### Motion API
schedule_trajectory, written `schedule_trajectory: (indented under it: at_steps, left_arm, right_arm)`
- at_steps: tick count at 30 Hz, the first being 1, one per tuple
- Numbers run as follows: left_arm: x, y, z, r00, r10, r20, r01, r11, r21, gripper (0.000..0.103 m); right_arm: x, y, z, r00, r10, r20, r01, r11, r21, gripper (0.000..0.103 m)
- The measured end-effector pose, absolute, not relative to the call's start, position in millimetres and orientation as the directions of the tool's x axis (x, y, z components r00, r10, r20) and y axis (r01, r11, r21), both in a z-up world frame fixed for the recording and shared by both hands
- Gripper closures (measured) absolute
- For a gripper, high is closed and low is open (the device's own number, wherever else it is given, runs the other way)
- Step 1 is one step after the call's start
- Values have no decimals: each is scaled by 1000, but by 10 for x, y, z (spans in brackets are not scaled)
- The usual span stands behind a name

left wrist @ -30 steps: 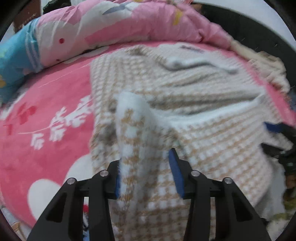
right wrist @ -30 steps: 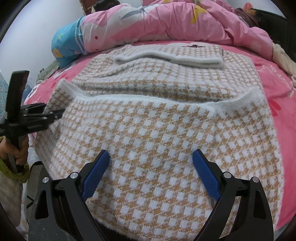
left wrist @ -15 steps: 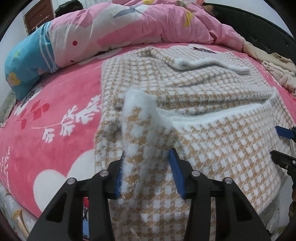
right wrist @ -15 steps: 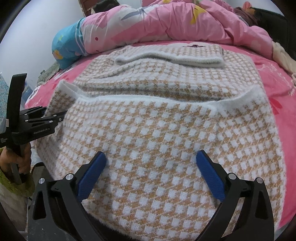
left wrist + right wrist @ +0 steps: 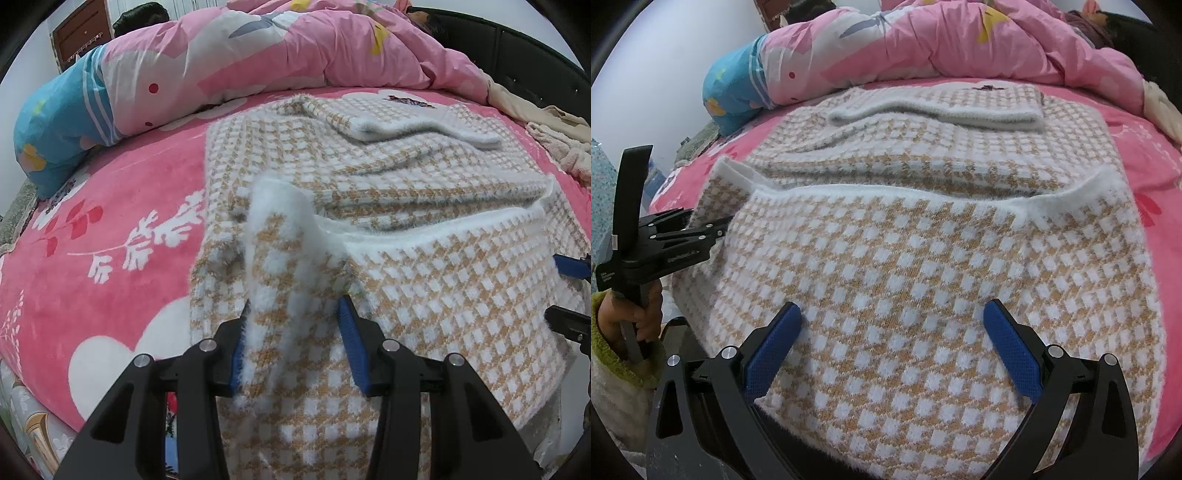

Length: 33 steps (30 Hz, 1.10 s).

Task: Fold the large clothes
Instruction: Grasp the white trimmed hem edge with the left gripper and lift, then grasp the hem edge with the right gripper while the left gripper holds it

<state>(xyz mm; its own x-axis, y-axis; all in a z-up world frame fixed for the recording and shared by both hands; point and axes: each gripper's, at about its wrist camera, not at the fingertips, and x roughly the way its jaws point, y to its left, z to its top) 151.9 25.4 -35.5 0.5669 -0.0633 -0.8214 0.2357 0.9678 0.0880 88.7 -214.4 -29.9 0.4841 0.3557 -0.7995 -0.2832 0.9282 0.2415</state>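
The black plastic left gripper (image 5: 295, 332) and black plastic right gripper (image 5: 892, 354) carry textured blue finger pads (image 5: 1012, 350) and silver round screws (image 5: 207, 345). A bare-skinned hand (image 5: 646, 314) emerges from a fuzzy green-and-cream sleeve (image 5: 605, 354).

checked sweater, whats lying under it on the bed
The checked sweater lies on a pink blanket with white flower prints, visible along its left and right sides. Whatever is beneath its middle is covered. Its own lower half is folded over onto itself.

Pink bed (image 5: 110, 236): checked sweater (image 5: 424, 280), quilt (image 5: 258, 55).
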Motion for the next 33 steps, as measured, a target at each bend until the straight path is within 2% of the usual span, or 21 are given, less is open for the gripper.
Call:
schedule_trajectory:
  at_steps: [11,18,22,26,28,33]
  left_arm:
    - [1518,251,-354,570,-60,-820,236,967,92,60]
    - [1504,243,-358,579,-49,-814,227,968,103,60]
    - [1496,230,-362,585,-37,-810,219,969,114,60]
    - [1474,194,-367,592,-17,-805,210,969,134,60]
    - [1464,172,-369,597,-7,-803,207,968,145,60]
    - [1463,158,-370,599,2,-801,198,969,150,60]
  right_arm:
    - [775,-2187,-277,482,357,-800,-292,926,237,7]
    - [579,-2785,49,578,345,-739,-244,938,246,7]
    - [622,-3213,162,608,309,-731,-178,951,253,16]
    - [806,-3506,130,588,335,-736,-136,938,319,26]
    - [917,-3562,93,580,322,-748,-120,942,313,36]
    - [1142,-3562,-11,557,298,-775,-105,951,290,48]
